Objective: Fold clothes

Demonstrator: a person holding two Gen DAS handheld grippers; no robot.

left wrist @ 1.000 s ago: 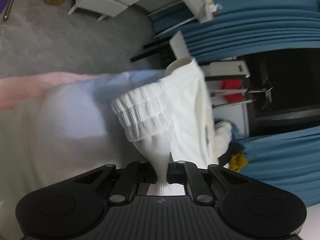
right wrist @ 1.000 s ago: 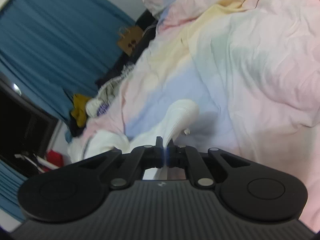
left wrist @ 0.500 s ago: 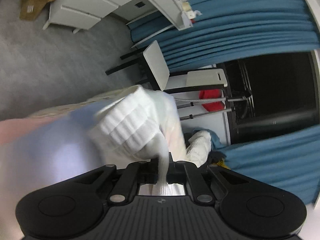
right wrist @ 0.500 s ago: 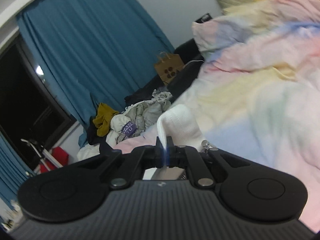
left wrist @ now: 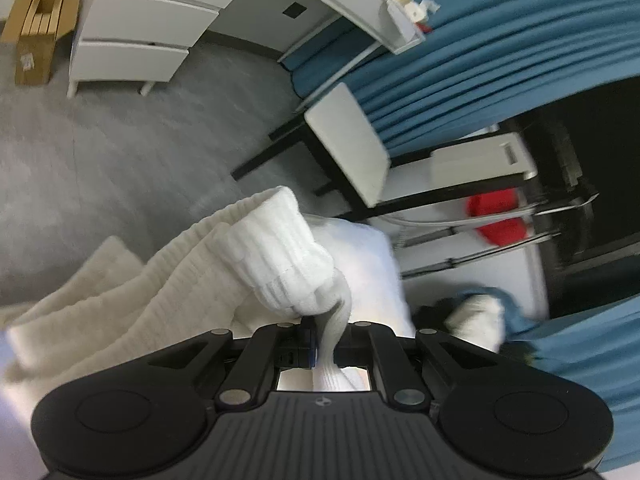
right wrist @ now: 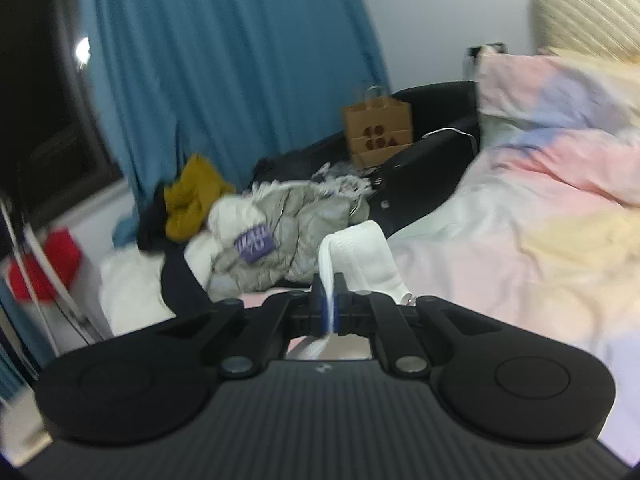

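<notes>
Swung away from the pastel bed cover (right wrist: 540,216) since a second ago, with both views now looking out at the room. Lifted with them, the white ribbed knit garment (left wrist: 280,256), which lay low over the bed before.

Left gripper (left wrist: 326,344): pinched tight on a bunched fold of the white knit. Thick ribbed cuff just ahead of the tips, cream knit folds trailing down to the left. Far ahead, grey carpet floor (left wrist: 120,152), white drawer unit (left wrist: 132,44), white chair with black legs (left wrist: 348,148), blue curtains (left wrist: 500,52).

Right gripper (right wrist: 329,312): pinched tight on a thin white edge of the same cloth, with a flat white band standing up just past the tips. Behind it, a blurry pile of grey and white clothes (right wrist: 280,236), a mustard yellow cloth (right wrist: 192,196), a brown paper bag (right wrist: 378,128). Pastel cover off to the right.
</notes>
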